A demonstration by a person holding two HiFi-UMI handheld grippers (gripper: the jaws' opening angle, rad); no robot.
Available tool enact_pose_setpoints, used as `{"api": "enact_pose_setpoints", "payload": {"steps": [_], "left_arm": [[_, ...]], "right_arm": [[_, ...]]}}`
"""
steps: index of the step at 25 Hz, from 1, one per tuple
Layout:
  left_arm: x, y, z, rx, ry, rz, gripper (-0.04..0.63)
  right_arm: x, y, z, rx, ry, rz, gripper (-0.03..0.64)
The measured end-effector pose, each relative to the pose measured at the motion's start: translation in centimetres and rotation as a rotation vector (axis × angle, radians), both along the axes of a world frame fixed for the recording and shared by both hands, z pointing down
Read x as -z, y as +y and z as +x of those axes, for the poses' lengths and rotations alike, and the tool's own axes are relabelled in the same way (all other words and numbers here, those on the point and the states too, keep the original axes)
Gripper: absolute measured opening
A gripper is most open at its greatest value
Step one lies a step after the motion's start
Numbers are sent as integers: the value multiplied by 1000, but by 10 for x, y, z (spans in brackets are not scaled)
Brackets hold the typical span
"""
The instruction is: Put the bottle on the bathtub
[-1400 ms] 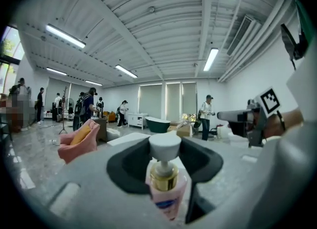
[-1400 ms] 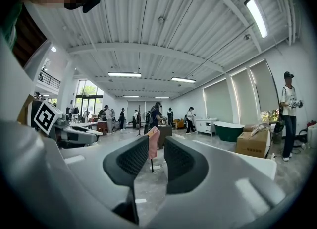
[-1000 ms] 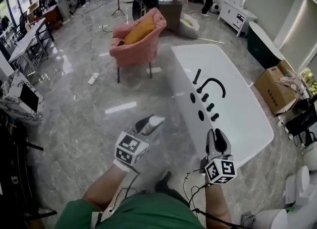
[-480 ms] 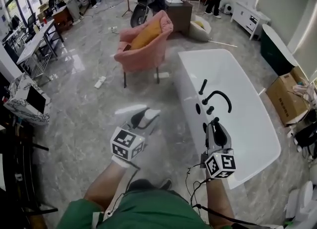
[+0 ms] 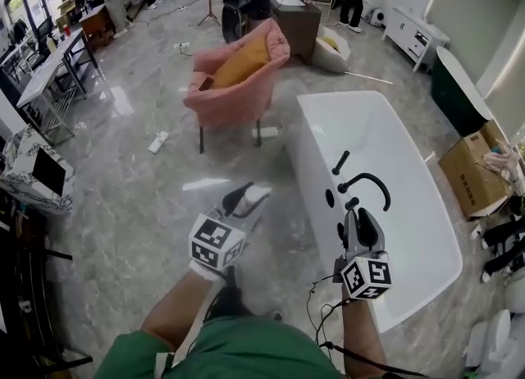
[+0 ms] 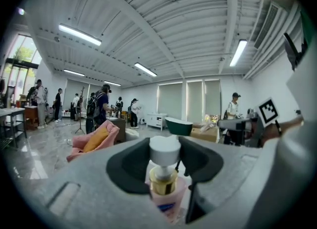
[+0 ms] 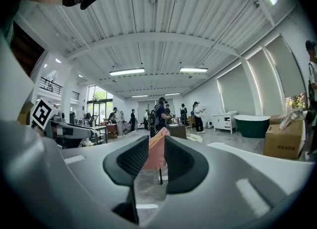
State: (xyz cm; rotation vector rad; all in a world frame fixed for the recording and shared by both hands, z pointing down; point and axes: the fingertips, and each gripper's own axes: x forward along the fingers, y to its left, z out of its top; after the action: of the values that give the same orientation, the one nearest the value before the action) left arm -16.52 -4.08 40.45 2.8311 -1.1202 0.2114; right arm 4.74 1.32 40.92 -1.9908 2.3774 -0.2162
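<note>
Grey marble floor [image 5: 123, 205] lies open below and left of the left gripper [image 5: 246, 199], whose jaws clamp a pink bottle [image 6: 166, 193]: gold collar, white pump cap. Right gripper [image 5: 359, 223], jaws narrowly apart and empty, sits by the white bathtub [image 5: 418, 230] edge. Black faucet [image 5: 367, 182] just ahead, pink armchair [image 5: 246, 82] beyond.

The bathtub [image 5: 385, 143] stands right of the floor's middle, with an armchair [image 5: 238, 82] beyond its far left corner and a cardboard box [image 5: 469, 166] to its right. The tap [image 5: 367, 182] sits on its left rim (near end). Left of that rim, over the floor, the left gripper [image 5: 244, 199] holds the bottle [image 6: 165, 183].
</note>
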Motion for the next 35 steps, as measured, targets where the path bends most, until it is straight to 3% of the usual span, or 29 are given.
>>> {"api": "enact_pose_setpoints", "payload": {"steps": [10, 16, 21, 26, 35], "left_arm": [[10, -159, -38, -137, -32, 56, 179], [10, -227, -43, -197, -40, 55, 179], [1, -254, -39, -236, -29, 31, 179], [-13, -279, -17, -255, -24, -2, 179], [-31, -333, 73, -281, -71, -25, 179]], "right_arm": [[22, -142, -52, -136, 12, 8, 98], [22, -186, -65, -201, 15, -9, 98], [17, -201, -67, -233, 27, -29, 98], [6, -218, -47, -253, 27, -39, 98], [-12, -266, 32, -260, -22, -35, 98]]}}
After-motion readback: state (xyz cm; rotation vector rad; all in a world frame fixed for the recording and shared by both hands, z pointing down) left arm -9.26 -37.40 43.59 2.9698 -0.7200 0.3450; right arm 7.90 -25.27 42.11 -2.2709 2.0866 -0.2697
